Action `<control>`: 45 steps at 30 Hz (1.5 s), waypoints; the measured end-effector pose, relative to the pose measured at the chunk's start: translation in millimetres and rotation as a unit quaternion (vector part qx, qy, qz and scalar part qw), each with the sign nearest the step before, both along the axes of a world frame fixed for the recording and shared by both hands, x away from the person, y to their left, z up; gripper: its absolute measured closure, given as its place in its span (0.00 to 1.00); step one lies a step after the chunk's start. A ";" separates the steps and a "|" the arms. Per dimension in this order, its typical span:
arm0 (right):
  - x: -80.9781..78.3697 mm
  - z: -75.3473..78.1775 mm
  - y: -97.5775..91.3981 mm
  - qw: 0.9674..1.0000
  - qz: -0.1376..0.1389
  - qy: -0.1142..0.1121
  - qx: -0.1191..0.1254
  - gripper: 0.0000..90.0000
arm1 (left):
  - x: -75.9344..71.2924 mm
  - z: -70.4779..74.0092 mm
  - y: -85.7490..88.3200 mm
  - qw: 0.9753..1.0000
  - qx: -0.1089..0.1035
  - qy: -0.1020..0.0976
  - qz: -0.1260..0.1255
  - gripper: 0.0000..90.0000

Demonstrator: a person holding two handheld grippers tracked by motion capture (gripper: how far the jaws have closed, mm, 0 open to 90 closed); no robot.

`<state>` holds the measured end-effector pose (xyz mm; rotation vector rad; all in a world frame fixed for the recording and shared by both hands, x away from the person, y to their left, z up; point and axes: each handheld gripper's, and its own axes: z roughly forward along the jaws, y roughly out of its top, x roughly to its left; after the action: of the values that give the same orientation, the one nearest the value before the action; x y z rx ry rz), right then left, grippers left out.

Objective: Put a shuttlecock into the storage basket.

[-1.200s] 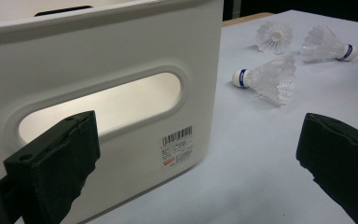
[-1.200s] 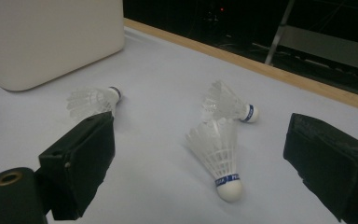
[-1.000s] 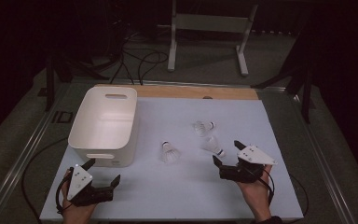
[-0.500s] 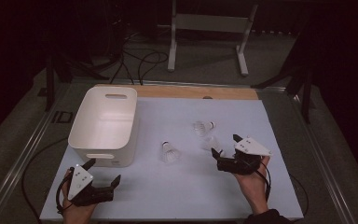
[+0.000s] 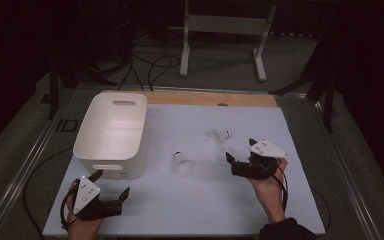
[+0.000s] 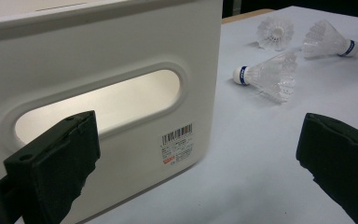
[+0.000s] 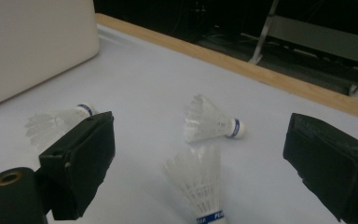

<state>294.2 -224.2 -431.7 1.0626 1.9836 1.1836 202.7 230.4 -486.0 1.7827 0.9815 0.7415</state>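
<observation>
Right claw (image 5: pixel 237 161) wide, nothing in it, over the right part of the table (image 5: pixel 190 210). In the right gripper view a shuttlecock (image 7: pixel 201 183) lies on the table between its jaws, feathers away, cork toward the camera; the blue band on the cork carries white letters, cut off and too small to read. Second shuttlecock (image 7: pixel 209 123) lies on its side just beyond, blue band on the cork, no legible text. Third shuttlecock (image 5: pixel 181 164) lies mid-table, between the claw and the bin (image 5: pixel 111 134). Left claw (image 5: pixel 111 192) wide, empty, at the near left corner, facing the bin's end wall just below the handle slot. Sticker (image 6: pixel 177 145) on that wall: barcode with a colour strip above, small print and a red mark below, unreadable.
</observation>
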 end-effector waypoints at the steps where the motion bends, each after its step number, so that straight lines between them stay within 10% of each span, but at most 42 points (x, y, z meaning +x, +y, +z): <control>1: 1.5 0.3 0.5 1.000 0.002 0.000 0.000 0.10 | 0.0 0.0 0.1 1.000 0.000 0.000 0.000 0.00; 45: 69.2 -18.8 12.7 0.996 -0.042 0.072 -0.043 0.10 | 0.0 0.0 -0.4 1.000 0.001 -0.001 -0.003 0.00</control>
<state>363.4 -211.5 -450.5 1.2047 2.0570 0.9919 202.7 230.1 -486.0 1.7857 0.9741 0.7406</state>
